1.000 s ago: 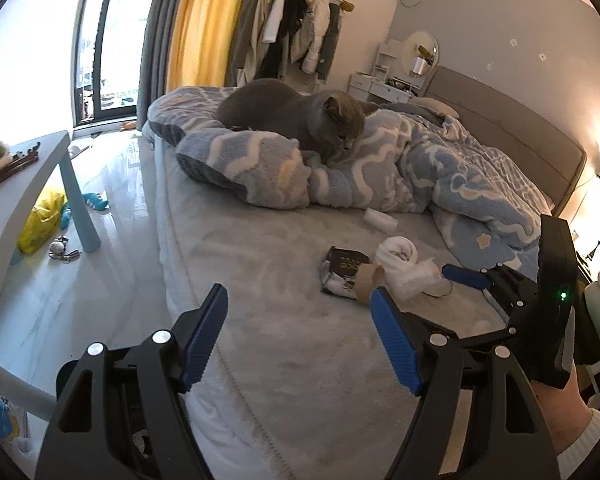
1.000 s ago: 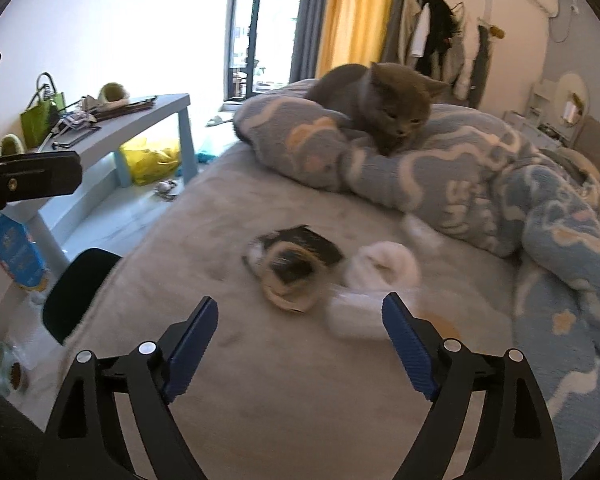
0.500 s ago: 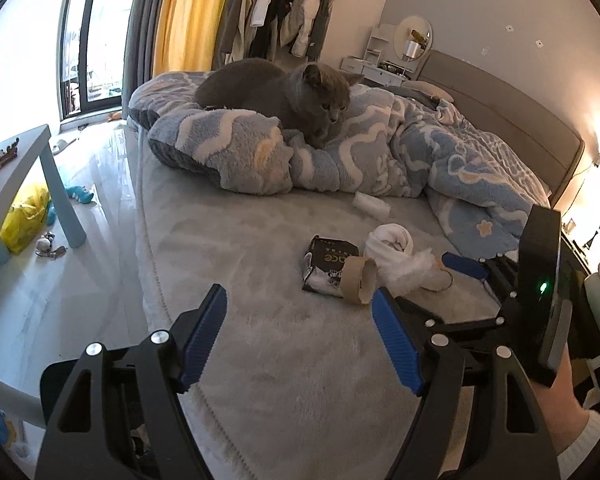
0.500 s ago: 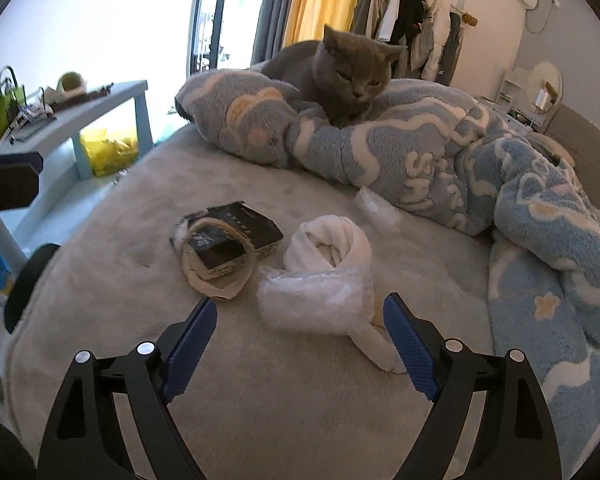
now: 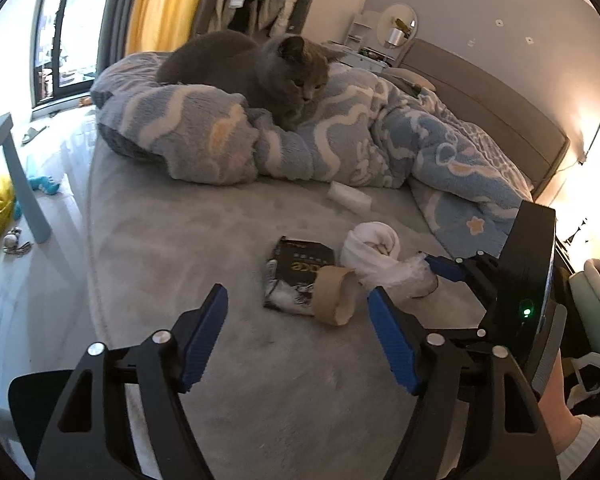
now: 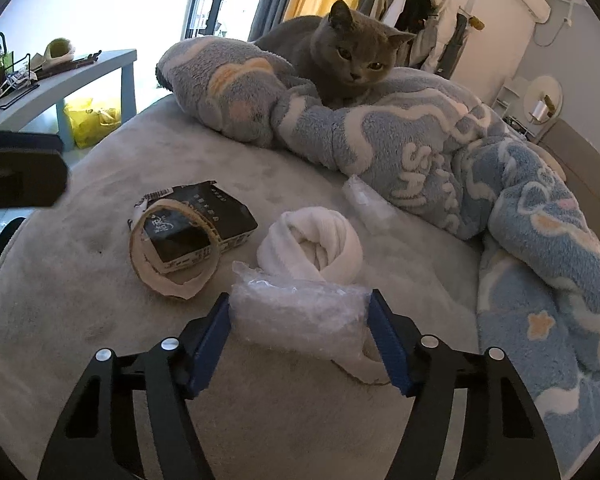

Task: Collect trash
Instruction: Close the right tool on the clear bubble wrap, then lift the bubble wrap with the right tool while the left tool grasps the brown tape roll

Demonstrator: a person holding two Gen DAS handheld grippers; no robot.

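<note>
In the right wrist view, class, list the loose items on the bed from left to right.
Cardboard tape ring → black packet → crinkled plastic bag between the jaws of the right gripper → rolled white cloth → small clear wrapper by the blanket.

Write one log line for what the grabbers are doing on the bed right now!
right gripper: closing around plastic wrap | left gripper: open, empty, closing | cardboard ring: untouched
</note>
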